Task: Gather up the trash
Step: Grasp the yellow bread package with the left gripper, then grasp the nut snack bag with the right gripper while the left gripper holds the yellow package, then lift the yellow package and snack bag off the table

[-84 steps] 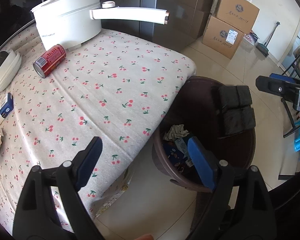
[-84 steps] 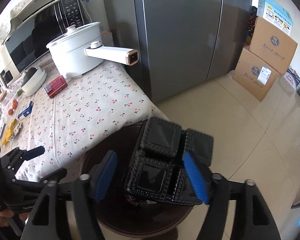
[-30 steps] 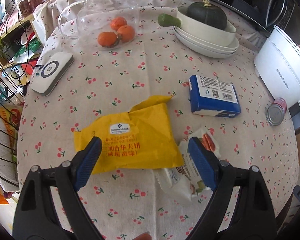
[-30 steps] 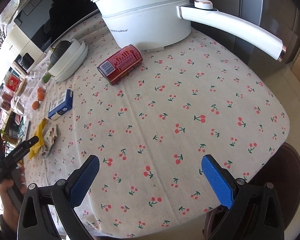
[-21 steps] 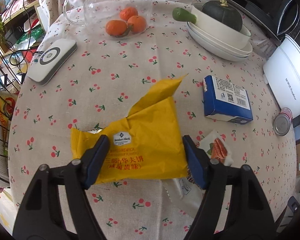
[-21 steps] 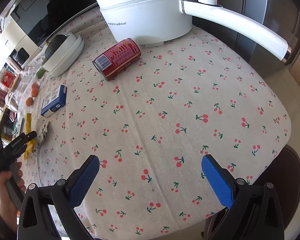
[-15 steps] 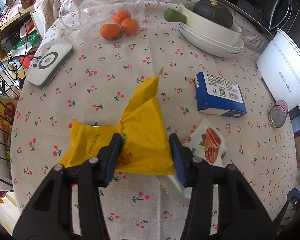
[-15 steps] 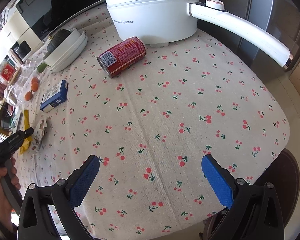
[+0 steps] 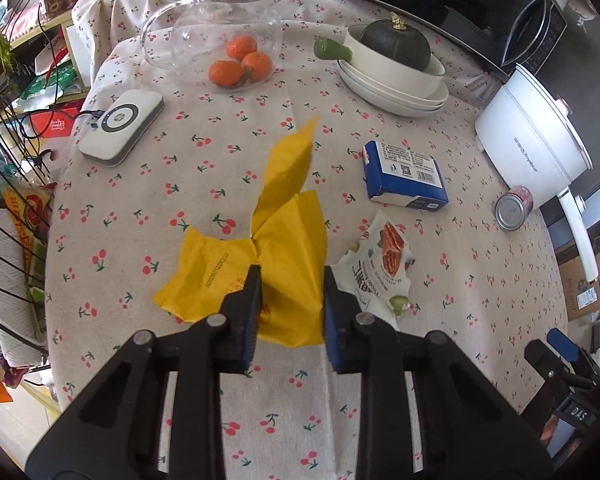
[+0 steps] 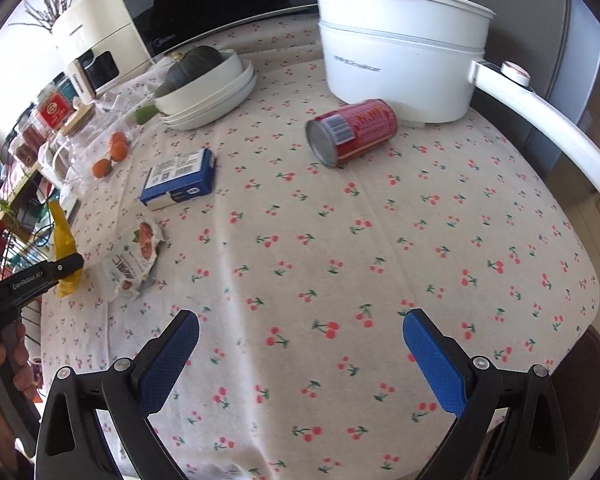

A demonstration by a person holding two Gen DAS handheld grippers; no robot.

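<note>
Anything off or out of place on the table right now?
Yes. A red can lies tipped on its side beside the white pot. An opened snack wrapper lies flat, and the left gripper pinches a crumpled yellow wrapper.

Yellow wrapper [image 9: 288, 256]: near edge hidden btwn left tongs [image 9: 288, 312]. Dark bin [image 10: 592, 364] cut by frame edge, mostly behind surface [image 10: 380, 240]. Jar labels [image 10: 54, 114] too blurred to read.

Cherry-print table [image 10: 420, 240] carries red can [image 10: 352, 132], blue box [image 10: 180, 180], white pot [image 10: 400, 52].
</note>
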